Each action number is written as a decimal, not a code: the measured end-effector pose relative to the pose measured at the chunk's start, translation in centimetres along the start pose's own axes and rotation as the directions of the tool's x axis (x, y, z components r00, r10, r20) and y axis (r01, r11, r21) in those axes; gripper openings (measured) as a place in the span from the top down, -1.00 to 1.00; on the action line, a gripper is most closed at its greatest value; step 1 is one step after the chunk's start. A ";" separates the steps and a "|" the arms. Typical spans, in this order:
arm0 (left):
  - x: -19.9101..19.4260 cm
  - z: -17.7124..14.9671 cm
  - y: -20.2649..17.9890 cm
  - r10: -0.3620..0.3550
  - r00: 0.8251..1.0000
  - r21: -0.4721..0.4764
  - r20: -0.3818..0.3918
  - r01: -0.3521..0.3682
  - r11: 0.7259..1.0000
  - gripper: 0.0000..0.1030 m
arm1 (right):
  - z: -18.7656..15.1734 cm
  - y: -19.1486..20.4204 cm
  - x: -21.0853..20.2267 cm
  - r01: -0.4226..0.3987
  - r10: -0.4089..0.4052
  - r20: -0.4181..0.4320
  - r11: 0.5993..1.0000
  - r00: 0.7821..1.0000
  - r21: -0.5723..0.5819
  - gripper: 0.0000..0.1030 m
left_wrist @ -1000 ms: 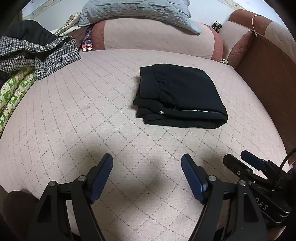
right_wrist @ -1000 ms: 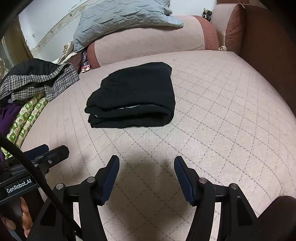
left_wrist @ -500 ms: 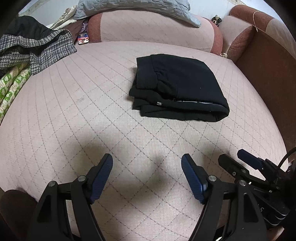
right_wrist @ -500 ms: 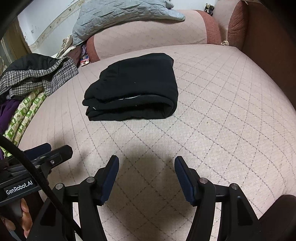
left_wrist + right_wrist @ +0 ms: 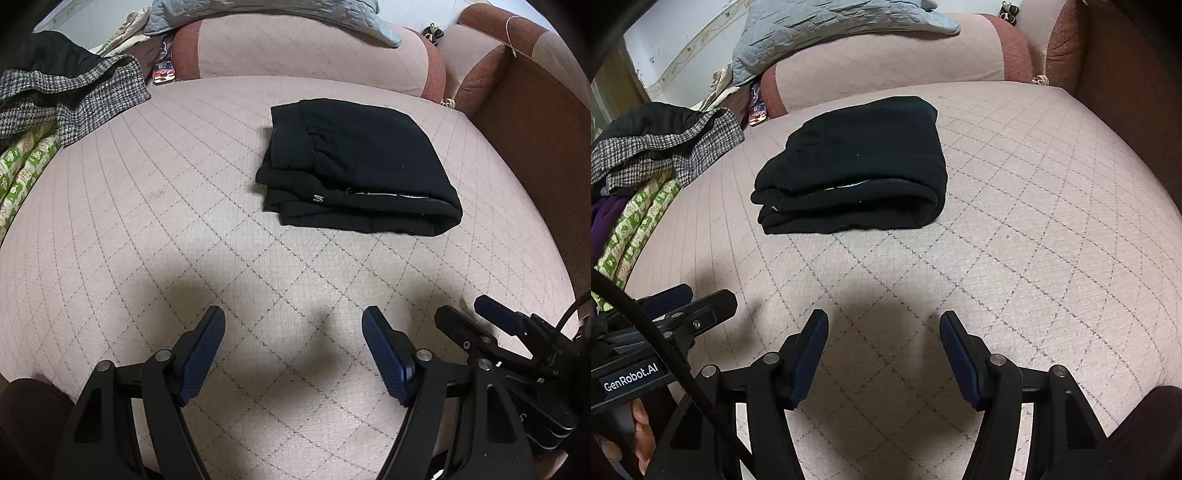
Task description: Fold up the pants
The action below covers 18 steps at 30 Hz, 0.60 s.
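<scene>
Since a second ago I'm pulling both claws back a touch; pants (image 5: 360, 168) unmoved, ahead of my left gripper (image 5: 293, 354) and right gripper (image 5: 882, 354), well apart from both. Jaws on each spread, empty. Fold is looking done: thick soft knit, rounded edge nearest. Staying clear, not snagging. Quilted mattress (image 5: 147, 229) underneath.

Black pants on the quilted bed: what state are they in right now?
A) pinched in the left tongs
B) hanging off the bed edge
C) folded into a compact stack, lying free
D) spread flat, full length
C: the black pants lie as a layered, folded bundle on the quilted bed, with the left tongs and the right tongs both open and well short of them.
</scene>
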<state>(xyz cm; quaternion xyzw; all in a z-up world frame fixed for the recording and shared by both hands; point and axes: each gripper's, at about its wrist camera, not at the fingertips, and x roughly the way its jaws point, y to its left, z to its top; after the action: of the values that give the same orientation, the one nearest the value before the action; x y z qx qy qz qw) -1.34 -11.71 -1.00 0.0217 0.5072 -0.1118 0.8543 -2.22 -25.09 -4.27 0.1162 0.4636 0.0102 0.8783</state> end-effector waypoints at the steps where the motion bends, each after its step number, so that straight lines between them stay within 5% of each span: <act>1: 0.0 0.0 0.0 0.001 1.000 0.000 -0.001 -0.001 1.000 -0.47 | 0.0 0.0 0.0 0.000 0.000 -0.001 1.000 1.000 0.000 -0.31; 18: 0.6 -0.2 -0.1 0.008 1.000 0.005 -0.021 -0.008 1.000 -0.47 | -0.1 0.0 0.4 0.004 -0.003 -0.010 1.000 1.000 0.006 -0.32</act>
<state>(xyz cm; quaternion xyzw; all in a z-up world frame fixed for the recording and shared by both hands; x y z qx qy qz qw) -1.21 -11.85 -1.63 0.0271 0.5160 -0.1094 0.8492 -2.10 -25.06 -4.66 0.1180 0.4683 0.0078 0.8756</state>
